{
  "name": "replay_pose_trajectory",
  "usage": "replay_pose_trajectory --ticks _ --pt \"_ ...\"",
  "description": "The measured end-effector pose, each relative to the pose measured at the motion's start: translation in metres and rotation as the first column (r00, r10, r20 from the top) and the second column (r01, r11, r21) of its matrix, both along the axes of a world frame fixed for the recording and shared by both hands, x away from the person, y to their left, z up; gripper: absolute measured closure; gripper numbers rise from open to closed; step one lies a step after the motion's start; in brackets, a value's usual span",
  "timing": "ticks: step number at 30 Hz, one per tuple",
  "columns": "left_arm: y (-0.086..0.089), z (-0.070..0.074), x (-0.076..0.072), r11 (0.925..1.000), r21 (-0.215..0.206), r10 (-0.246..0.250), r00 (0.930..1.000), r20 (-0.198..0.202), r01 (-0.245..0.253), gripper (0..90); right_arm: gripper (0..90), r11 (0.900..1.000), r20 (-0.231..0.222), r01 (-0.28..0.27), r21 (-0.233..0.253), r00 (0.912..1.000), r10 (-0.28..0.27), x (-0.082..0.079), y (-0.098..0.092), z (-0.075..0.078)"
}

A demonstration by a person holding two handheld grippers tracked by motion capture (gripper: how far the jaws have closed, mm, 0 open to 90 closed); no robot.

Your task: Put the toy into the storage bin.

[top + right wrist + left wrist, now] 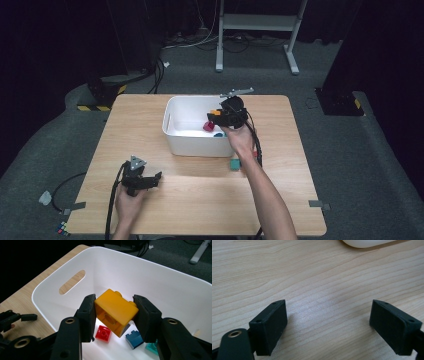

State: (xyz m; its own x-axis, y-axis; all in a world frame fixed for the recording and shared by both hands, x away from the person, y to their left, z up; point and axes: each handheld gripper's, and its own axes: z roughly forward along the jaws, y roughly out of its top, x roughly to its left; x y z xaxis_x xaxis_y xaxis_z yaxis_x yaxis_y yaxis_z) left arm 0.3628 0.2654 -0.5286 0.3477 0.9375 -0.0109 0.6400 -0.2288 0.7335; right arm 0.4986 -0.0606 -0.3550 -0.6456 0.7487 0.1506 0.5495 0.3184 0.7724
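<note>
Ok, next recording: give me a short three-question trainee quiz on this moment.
1. True or false: the right gripper holds an orange brick above the white bin.
2. Which brick lies on the table outside the bin? A red, B teal, C blue.
3. Fill in: the left gripper is ____ over bare wood.

Key: 1 true; 2 B, the teal brick beside the person's right forearm; 3 open.
</note>
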Motion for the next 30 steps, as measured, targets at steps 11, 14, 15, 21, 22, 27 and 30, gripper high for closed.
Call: replay_pose_trajectory --ticks 11,14,15,21,22,27,30 --pt "0.0 0.0 0.0 1.0 0.0 0.0 1.0 0.0 0.0 14.6 43.4 0.999 0.003 0.023 -0.024 0.9997 -0.023 0.003 0.009 -0.006" --pt "0.0 0.0 0.0 1.0 0.0 -0.001 1.0 0.0 0.001 14.6 43.0 1.0 0.008 0.024 -0.017 0.9997 -0.024 0.001 0.004 -0.005" --pt "0.0 0.0 0.0 1.0 0.001 -0.001 1.0 0.0 0.001 14.6 43.0 1.0 0.011 0.025 -0.017 0.9996 -0.024 0.0 0.001 -0.004" --pt "0.0 0.0 0.0 1.0 0.002 -0.002 1.0 -0.001 0.002 14.6 42.8 0.999 0.051 0.038 0.014 0.998 -0.038 -0.011 -0.016 0.001" --pt "0.0 0.0 0.0 1.0 0.002 -0.001 1.0 -0.001 0.001 14.6 42.7 0.999 0.054 0.039 0.011 0.9978 -0.039 -0.013 -0.018 0.001" --pt "0.0 0.0 0.0 1.0 0.002 -0.002 1.0 -0.001 0.002 14.6 41.4 0.999 0.067 0.041 -0.011 0.9969 -0.04 -0.023 -0.03 0.002" --pt "0.0 0.0 0.0 1.0 0.003 -0.002 1.0 -0.001 0.002 14.6 41.4 0.999 0.071 0.045 0.001 0.9965 -0.045 -0.028 -0.038 0.0"
